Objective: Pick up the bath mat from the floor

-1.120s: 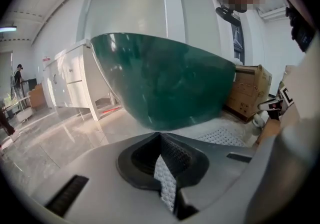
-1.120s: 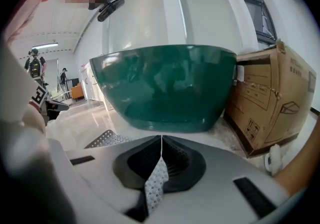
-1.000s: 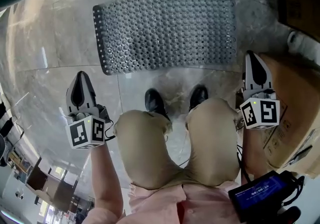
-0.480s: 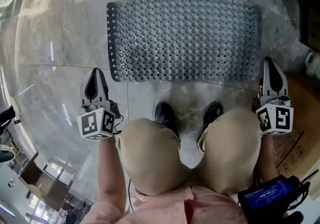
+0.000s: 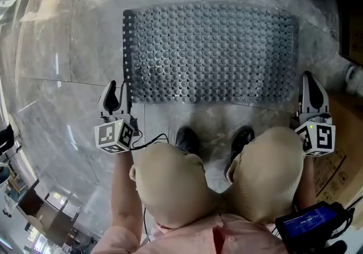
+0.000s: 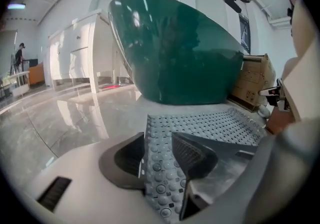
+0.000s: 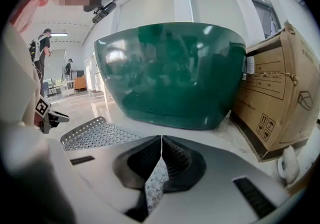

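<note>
The grey bath mat (image 5: 210,51), studded with round holes, lies flat on the marble floor in front of my shoes. My left gripper (image 5: 117,85) is at the mat's near-left corner. In the left gripper view the jaws (image 6: 159,138) have just been opening and stand apart, with the mat's left edge strip (image 6: 160,168) between them, unpressed. My right gripper (image 5: 309,77) sits low by the mat's near-right corner, shut (image 7: 161,139). Dotted mat surface shows through the gap under its closed tips, and the mat (image 7: 95,135) stretches off to its left.
A dark green tub (image 6: 175,53) (image 7: 170,73) stands just beyond the mat. Cardboard boxes (image 7: 275,93) (image 5: 340,156) stand to the right, with a small white object (image 7: 287,163) beside them. My shoes (image 5: 187,138) and knees are close behind the mat's near edge.
Both grippers have come down towards the floor and closer to the mat's near corners. The left jaws, shut before, now stand open astride the mat's left edge.
</note>
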Available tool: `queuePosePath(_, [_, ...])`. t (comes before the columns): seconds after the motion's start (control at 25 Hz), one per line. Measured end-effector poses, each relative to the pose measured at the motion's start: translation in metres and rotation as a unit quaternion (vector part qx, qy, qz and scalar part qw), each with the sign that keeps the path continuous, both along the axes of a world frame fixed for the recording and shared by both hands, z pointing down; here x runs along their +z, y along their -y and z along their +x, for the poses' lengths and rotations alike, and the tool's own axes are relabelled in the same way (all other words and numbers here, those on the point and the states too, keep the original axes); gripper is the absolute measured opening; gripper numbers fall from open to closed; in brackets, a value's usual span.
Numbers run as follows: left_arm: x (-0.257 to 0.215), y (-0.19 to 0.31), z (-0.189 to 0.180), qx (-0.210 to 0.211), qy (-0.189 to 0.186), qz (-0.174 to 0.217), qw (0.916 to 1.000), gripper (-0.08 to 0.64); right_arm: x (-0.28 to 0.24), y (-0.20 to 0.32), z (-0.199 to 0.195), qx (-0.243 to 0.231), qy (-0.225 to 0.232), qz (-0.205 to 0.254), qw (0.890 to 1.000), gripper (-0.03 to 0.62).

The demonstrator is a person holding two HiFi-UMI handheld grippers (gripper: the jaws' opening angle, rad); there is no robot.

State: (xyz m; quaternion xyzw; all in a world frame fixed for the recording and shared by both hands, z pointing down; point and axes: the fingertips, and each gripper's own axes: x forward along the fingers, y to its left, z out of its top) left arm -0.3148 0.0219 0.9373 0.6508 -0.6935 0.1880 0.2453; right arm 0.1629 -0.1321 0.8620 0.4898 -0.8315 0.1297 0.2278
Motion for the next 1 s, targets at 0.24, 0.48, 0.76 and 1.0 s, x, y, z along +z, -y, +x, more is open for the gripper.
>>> queuePosePath(0.24, [0.033,0.003,0.000,0.008,-0.036,-0.009,0.9993,0.192,-0.002,0.002,0.008,0.008,-0.012,0.006,1.000,0.018])
queuePosePath(0.48, [0.067,-0.005,-0.009,0.008,-0.058,-0.041,0.9974,0.196,-0.002,0.001,0.012,0.011,-0.025,0.006,1.000,0.018])
queuePosePath(0.76, [0.103,-0.012,-0.017,-0.005,-0.092,-0.076,0.9928,0.202,0.003,-0.001,0.016,0.011,-0.033,0.001,0.999,0.018])
queuePosePath(1.0, [0.131,-0.012,-0.005,-0.005,-0.109,-0.105,0.9885,0.155,0.001,-0.005,0.034,0.021,-0.046,0.004,0.999,0.018])
